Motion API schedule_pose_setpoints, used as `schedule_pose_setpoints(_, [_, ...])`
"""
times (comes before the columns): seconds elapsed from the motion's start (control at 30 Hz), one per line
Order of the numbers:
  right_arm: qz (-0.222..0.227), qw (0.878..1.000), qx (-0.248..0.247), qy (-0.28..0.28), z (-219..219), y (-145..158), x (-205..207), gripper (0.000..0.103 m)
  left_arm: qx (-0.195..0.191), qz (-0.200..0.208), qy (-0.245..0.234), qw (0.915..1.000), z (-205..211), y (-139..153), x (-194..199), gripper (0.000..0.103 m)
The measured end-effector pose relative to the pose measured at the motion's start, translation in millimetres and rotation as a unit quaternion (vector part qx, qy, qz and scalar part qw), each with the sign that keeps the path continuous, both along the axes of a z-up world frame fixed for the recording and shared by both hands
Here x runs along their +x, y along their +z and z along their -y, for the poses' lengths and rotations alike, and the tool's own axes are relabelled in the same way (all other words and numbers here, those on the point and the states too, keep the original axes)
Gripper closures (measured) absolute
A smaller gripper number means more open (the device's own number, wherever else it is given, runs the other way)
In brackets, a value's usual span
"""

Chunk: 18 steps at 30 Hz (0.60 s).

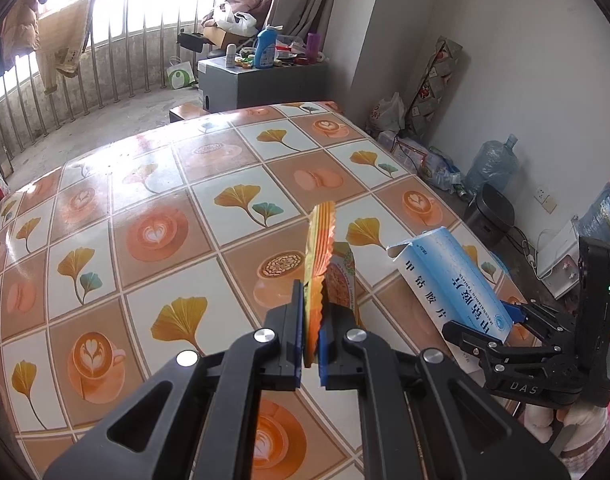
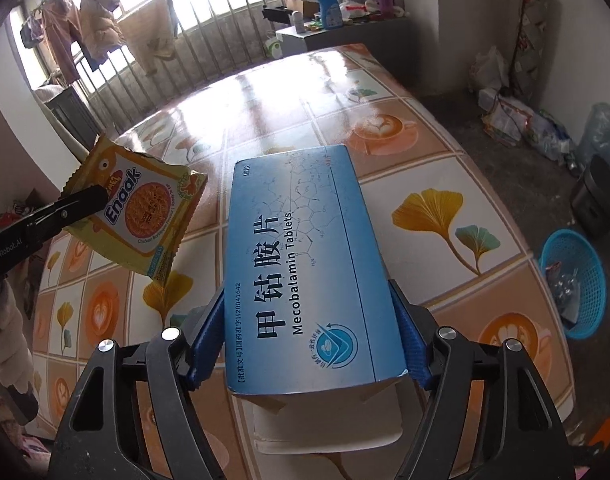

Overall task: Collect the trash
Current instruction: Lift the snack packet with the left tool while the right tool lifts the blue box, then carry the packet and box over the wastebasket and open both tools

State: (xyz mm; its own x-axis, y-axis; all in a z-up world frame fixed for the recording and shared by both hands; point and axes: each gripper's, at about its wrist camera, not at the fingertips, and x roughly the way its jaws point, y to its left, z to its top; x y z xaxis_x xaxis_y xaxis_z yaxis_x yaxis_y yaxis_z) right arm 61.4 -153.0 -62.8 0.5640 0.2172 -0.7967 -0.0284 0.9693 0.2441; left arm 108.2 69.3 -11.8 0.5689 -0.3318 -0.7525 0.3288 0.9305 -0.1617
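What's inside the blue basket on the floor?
The blue basket holds crumpled clear plastic wrappers and a scrap with red print, piled against its near wall. The basket's bottom is covered by them, and its right side is cut off by the lens edge.

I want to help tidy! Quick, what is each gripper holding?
Left gripper: shut on the noodle packet.
Right gripper: fingers against both sides of the blue box, holding it.

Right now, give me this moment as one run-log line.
left hand-held gripper: shut on noodle wrapper | right hand-held gripper: holding blue tablet box | both above table | blue basket: on floor, right of table
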Motion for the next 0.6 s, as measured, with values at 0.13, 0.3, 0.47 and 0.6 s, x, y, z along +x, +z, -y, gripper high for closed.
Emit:
schedule_pose_setpoints(0.13, [0.026,0.997,0.054,-0.038,34.6,15.1,-6.4,0.034,-0.011,0.010,-0.029,0.9995,17.1,15.0,5.6,0.098])
schedule_pose_setpoints(0.3, [0.071,0.987,0.083,-0.120,102.3,39.1,-25.0,0.034,-0.030,0.033,-0.098,0.9942,72.1,43.9,16.9,0.098])
schedule_pose_setpoints(0.47, [0.090,0.959,0.087,-0.253,199.2,43.7,-55.3,0.034,-0.037,0.048,-0.191,0.9798,163.7,65.7,31.0,0.098])
schedule_pose_setpoints(0.6, [0.072,0.928,0.117,-0.347,273.9,23.2,-76.3,0.034,-0.050,0.008,-0.269,0.9619,257.9,63.6,52.4,0.098])
